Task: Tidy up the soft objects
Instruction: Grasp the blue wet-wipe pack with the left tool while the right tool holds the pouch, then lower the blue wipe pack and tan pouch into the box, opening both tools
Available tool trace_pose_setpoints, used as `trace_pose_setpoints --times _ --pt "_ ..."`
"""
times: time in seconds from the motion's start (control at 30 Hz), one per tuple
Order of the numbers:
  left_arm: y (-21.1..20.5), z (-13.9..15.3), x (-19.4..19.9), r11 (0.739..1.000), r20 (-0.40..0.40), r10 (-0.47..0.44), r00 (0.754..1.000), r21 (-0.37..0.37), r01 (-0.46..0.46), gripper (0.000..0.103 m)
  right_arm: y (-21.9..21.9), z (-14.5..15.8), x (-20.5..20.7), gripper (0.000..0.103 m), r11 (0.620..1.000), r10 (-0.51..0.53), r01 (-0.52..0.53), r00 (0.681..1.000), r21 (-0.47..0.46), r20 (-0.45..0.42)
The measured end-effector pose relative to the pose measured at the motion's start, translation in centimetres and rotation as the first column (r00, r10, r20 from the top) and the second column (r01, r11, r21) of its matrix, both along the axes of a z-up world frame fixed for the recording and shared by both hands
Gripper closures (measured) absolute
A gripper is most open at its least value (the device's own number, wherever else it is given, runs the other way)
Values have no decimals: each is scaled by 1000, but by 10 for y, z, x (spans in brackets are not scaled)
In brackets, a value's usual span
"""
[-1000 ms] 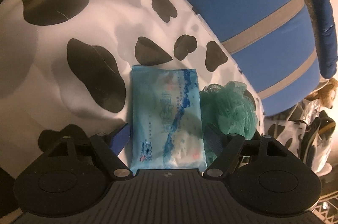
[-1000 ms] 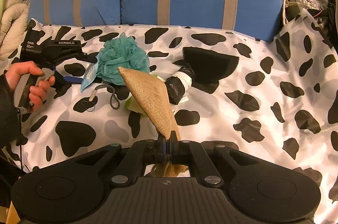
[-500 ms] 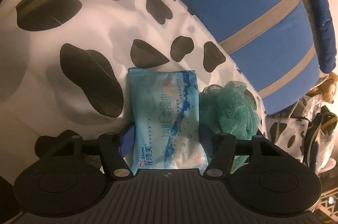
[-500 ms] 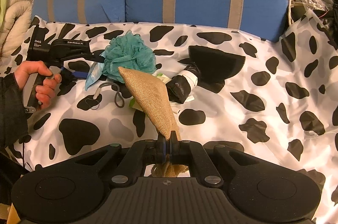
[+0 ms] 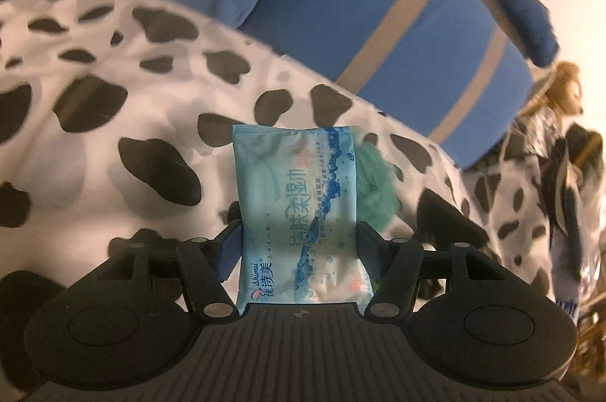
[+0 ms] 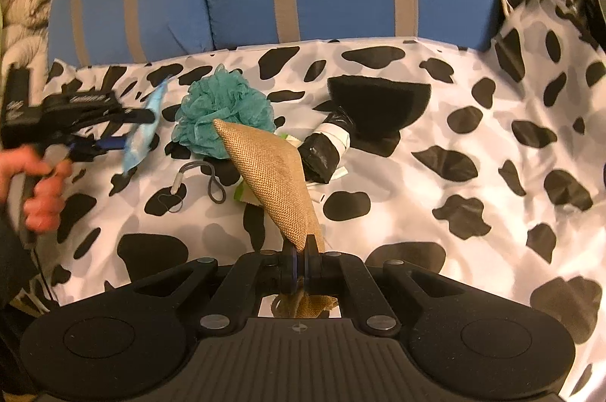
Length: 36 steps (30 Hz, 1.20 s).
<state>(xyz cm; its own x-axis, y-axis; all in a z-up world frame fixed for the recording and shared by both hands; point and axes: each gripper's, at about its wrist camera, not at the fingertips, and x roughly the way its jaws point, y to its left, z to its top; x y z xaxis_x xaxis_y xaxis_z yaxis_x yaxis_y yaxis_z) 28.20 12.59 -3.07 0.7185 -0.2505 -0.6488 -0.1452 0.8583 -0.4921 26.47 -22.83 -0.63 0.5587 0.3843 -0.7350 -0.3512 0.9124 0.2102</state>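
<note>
- My left gripper [image 5: 299, 243] pinches the wipes pack [image 5: 297, 212], lifted left of the teal loofah [image 6: 223, 114].
- My right gripper [image 6: 301, 260], pressed together, clamps the burlap pouch [image 6: 272, 174] over the cow-print sheet [image 6: 473, 121].

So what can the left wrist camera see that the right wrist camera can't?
Only the left wrist view shows the printed front of the light blue wet-wipe packet in the left claw. Only the right wrist view shows the tan burlap pouch in the right claw and the black sponge. Both show the teal mesh bath pouf and cow-print sheet.
</note>
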Motion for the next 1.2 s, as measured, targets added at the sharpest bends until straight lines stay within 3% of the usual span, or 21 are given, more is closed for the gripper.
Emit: trace_pose_setpoints --times 0.23,0.7,1.2 --pt "-20 17 -41 984 10 -46 999 175 44 42 -8 0 -2 97 993 -28 35 997 116 -68" --pt "-30 20 -116 981 -25 -116 993 152 118 42 3 6 -39 97 989 33 -23 997 144 -65" --pt "-61 25 -182 962 -41 -180 983 200 184 42 6 4 -92 97 984 84 -67 992 164 -95"
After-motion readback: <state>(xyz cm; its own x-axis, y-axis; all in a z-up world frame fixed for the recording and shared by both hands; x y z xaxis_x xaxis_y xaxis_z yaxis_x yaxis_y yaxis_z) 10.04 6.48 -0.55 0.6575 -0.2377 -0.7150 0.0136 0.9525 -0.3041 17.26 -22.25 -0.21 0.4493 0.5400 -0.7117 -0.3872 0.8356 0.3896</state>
